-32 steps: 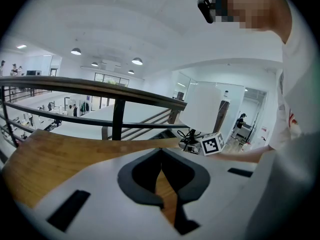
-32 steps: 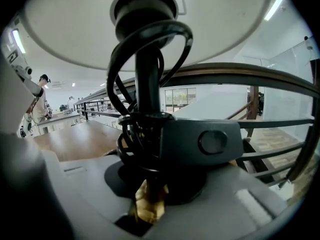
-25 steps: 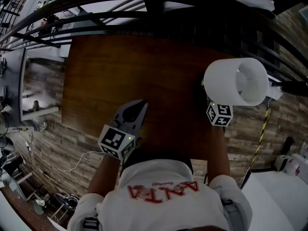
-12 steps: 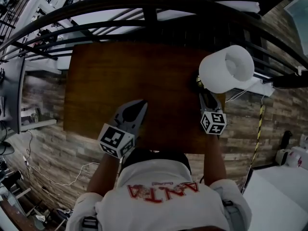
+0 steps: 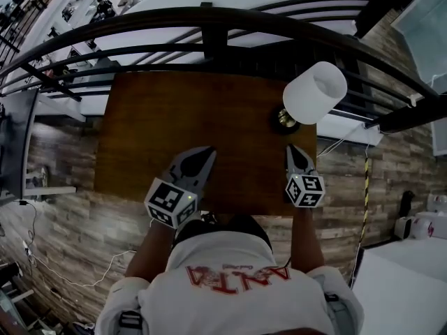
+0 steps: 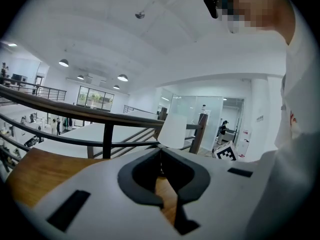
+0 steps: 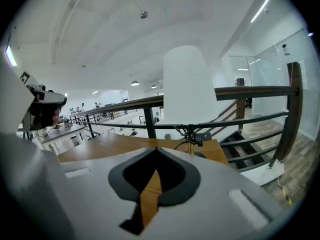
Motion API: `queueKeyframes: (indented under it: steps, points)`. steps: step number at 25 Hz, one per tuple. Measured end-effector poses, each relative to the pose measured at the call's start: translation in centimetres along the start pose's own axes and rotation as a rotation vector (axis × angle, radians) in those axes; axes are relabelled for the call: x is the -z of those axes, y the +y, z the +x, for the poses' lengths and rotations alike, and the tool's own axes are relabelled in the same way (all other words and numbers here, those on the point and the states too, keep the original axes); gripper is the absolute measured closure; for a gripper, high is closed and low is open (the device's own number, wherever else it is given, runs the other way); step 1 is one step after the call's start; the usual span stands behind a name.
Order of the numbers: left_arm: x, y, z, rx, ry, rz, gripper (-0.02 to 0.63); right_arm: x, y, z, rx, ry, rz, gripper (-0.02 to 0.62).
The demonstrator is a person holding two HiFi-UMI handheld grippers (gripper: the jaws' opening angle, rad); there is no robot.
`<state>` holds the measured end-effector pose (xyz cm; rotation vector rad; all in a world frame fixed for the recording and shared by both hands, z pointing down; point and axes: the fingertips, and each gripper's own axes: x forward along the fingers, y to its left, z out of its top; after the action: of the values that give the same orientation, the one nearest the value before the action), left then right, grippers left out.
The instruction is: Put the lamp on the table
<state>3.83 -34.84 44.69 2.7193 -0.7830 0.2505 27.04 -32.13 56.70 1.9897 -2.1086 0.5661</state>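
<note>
The lamp point(image 5: 314, 93), with a white shade and a brass base, stands upright at the far right corner of the brown wooden table point(image 5: 174, 117). My right gripper point(image 5: 292, 147) sits just short of the base, over the table's near right part. Its jaws have just been closing and are now shut with nothing between them. In the right gripper view the lamp point(image 7: 187, 84) rises straight ahead beyond the right gripper point(image 7: 156, 149). My left gripper point(image 5: 208, 150) hovers over the table's near middle, shut and empty. The left gripper view shows the lamp's shade point(image 6: 172, 130) past the left gripper point(image 6: 160, 148).
A dark metal railing point(image 5: 209, 19) runs along the table's far side, close behind the lamp. A cable point(image 5: 335, 144) trails off the table's right edge to the plank floor point(image 5: 56, 166). My own torso fills the near edge of the head view.
The right gripper has drawn back from the lamp's base toward the near edge, and its jaws have closed. The lamp stands free. The left gripper holds about the same spot.
</note>
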Motion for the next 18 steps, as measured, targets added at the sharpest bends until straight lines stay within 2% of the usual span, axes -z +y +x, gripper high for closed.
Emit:
queueKeyframes:
  steps: [12,18]
  points:
    - [-1.8,-1.2,-6.8,0.007,-0.111,0.022,0.597,-10.1,8.5,-7.9,-0.032,-0.171,-0.047,0.594]
    - [-2.9,-1.5,-8.8,0.025,-0.145,0.036,0.597,-13.1,11.8,-11.3,-0.044,-0.216,-0.076,0.594]
